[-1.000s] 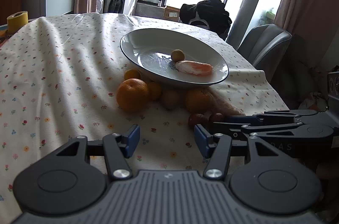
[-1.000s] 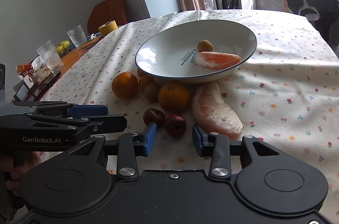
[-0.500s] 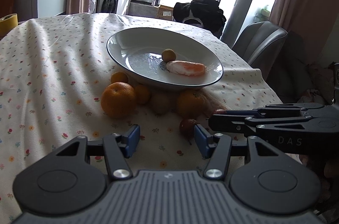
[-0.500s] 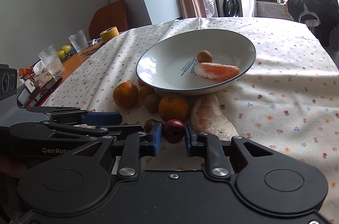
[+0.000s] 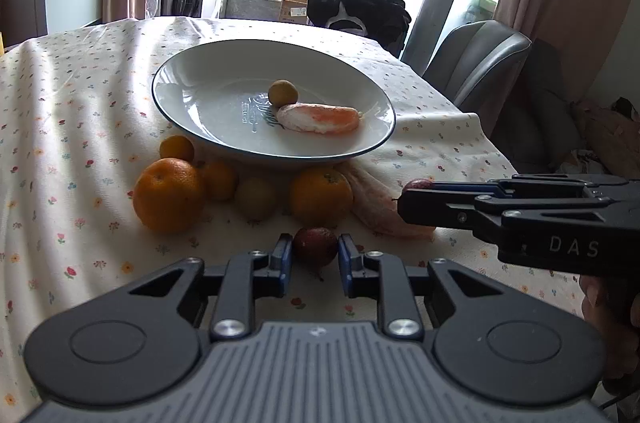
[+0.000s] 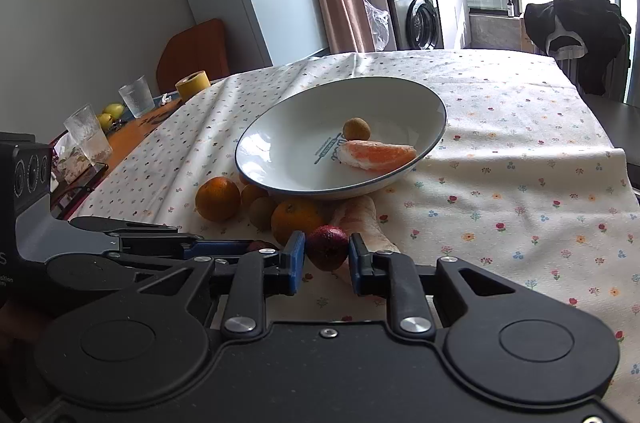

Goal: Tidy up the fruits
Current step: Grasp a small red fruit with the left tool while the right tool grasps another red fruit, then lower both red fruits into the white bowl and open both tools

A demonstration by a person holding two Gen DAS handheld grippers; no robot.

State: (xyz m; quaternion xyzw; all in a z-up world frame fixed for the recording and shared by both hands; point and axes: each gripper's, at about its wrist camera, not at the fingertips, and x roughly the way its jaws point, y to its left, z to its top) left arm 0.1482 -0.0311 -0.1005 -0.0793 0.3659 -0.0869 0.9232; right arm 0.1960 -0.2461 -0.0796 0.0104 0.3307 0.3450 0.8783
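A white plate [image 5: 208, 103] [image 6: 280, 151] on the flowered cloth holds a small brownish round fruit [image 5: 283, 92] and a peeled orange-pink segment [image 5: 318, 118]. In front of it lie oranges [image 5: 168, 195] [image 5: 320, 197], a few smaller fruits and a second pale segment [image 5: 376, 207]. My left gripper [image 5: 315, 252] is shut on a dark red fruit [image 5: 315, 243] just in front of the oranges. My right gripper [image 6: 327, 254] is shut on another dark red fruit [image 6: 327, 245], beside the pale segment [image 6: 356, 219]. The two grippers sit side by side, close together.
A grey chair [image 5: 476, 63] stands past the table's right edge, with a black garment [image 5: 360, 7] on a chair at the far end. Two glasses [image 6: 88, 135] [image 6: 136, 95] and a yellow tape roll [image 6: 194, 83] stand on bare wood at the left.
Both grippers moved in on the two dark red fruits and closed: the right first, then the left. Both stood open a second ago.
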